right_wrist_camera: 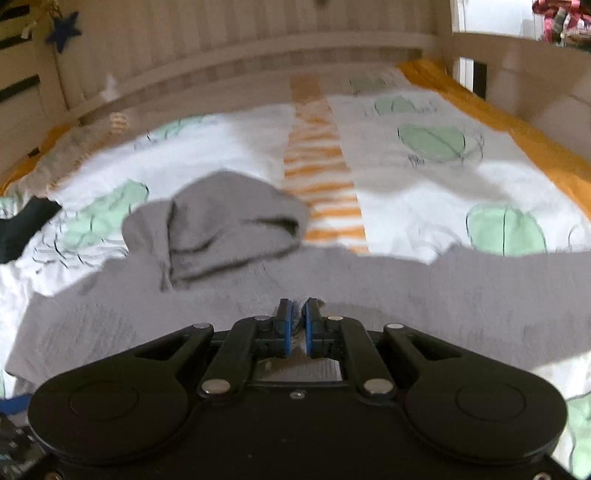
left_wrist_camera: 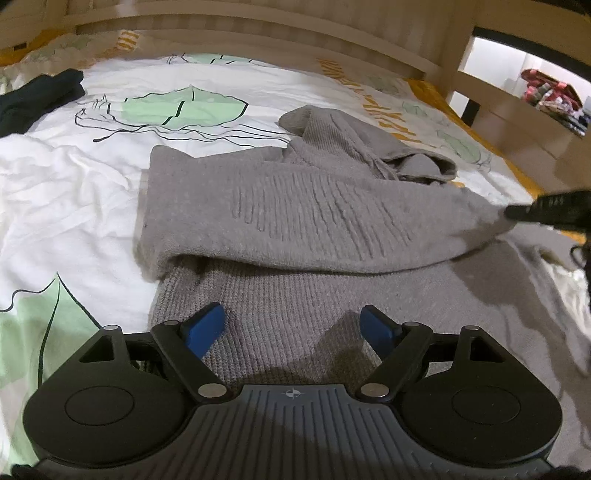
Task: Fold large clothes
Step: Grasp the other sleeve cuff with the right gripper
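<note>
Grey ribbed knit of the sweater (left_wrist_camera: pixel 280 206) lies directly under the left gripper (left_wrist_camera: pixel 291 328), whose blue pads stand wide apart with nothing between them. That sweater sprawls across the near middle of the bed (left_wrist_camera: pixel 92 192), one part folded over its body and its hood (right_wrist_camera: pixel 229 221) bunched toward the far rail. At the bed's far left corner sits a dark garment (left_wrist_camera: pixel 37 96) on the white cover (right_wrist_camera: pixel 424 206) printed with green leaves and an orange striped band. A pale wooden slatted headboard (right_wrist_camera: pixel 258 40) closes the far edge, and a blue star (right_wrist_camera: pixel 62 31) hangs on the wall at left. Toward the right edge the right gripper (right_wrist_camera: pixel 297 325) has its jaws clamped on a fold of the sweater; an orange border runs along that side, with colourful clutter (left_wrist_camera: pixel 550 92) beyond.
</note>
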